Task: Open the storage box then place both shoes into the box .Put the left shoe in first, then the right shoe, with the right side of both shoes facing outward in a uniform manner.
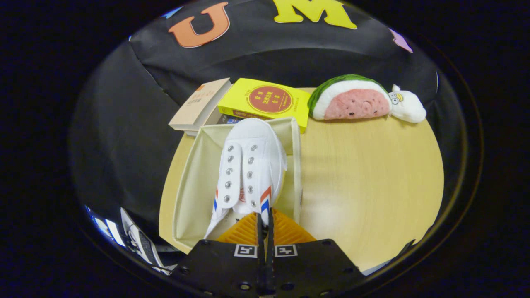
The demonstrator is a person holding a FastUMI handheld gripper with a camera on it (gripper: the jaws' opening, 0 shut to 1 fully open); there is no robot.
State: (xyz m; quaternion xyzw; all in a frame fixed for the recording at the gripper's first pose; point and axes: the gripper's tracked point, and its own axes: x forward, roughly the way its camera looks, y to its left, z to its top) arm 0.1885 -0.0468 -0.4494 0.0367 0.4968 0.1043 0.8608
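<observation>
Pale wooden surface [372,174] carries the open storage box [194,178]. Tool [265,223] fingers are pressed together, pinching the heel edge of the white shoe [250,165] held over the box. Lower it level, striped side outward, against one wall, leaving room alongside.

Shoe [252,169] in storage box [194,174], just ahead of gripper [265,223]; 2 books [244,103] behind box; plush toy [356,101] beyond, right, on table [372,174].

Gripper [265,223] fingers pinched tight on heel collar of white shoe [250,169], shoe toe-forward over open storage box [190,182]; books [265,101], watermelon plush [352,99] beyond on table [372,174].
</observation>
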